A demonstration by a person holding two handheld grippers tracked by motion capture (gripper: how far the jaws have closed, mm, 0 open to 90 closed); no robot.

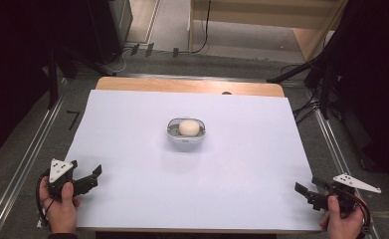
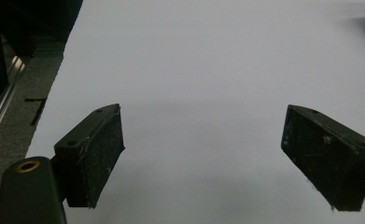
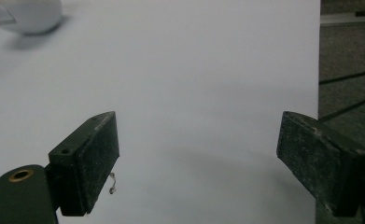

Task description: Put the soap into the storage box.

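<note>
The left claw (image 1: 93, 175) sits at the near left corner of the surface, held in the person's left hand (image 1: 60, 206), with its jaws spread wide and nothing between them. In the left gripper view the two black jaws stand far apart over bare white sheet, with the dark floor off to their left.

The right claw (image 1: 304, 192) sits at the near right corner, held in the right hand (image 1: 342, 221), jaws also spread wide and empty. The right gripper view shows white sheet between its jaws, the sheet's edge and grey floor on the right, and a small thread hanging off the left pad.

Both claws point inward toward the middle of the surface (image 1: 132, 144), which is covered by a white sheet. There, well apart from either claw, a small grey bowl (image 1: 185, 137) stands upright with a pale round ball (image 1: 188, 127) resting inside it.
</note>
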